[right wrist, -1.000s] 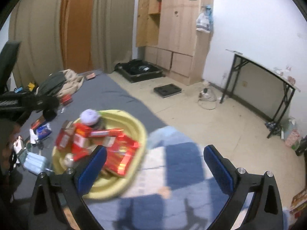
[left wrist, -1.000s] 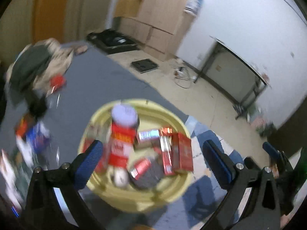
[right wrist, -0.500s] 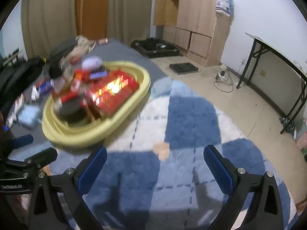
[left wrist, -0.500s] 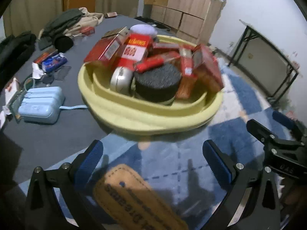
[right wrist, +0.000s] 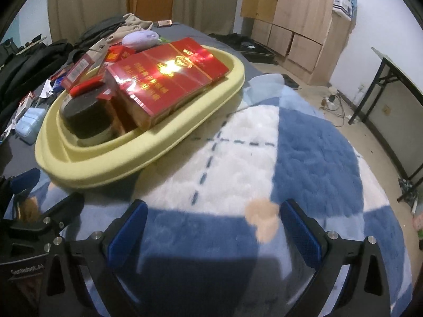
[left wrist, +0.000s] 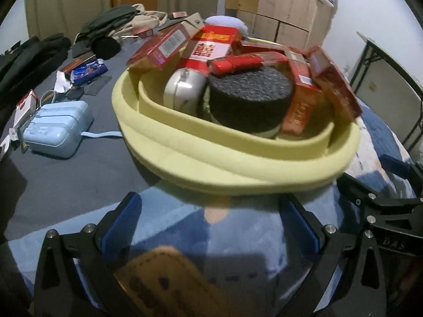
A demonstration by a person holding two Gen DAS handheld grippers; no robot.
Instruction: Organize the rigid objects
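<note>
A yellow basin [left wrist: 238, 163] sits on the bed, partly on a blue-and-white blanket [right wrist: 304, 142] — packed with red boxes [right wrist: 169, 79], a black round sponge [left wrist: 251, 97] and a silver mouse [left wrist: 182, 92]. The left gripper [left wrist: 208, 227] and right gripper [right wrist: 211, 227] hover just before it, jaws apart and empty. A pale blue case [left wrist: 55, 129] lies beside the basin.

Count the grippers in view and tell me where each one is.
2. The left gripper hovers open over the blue blanket, near the yellow tray; the right gripper hangs open over the blanket, right of the tray.
</note>
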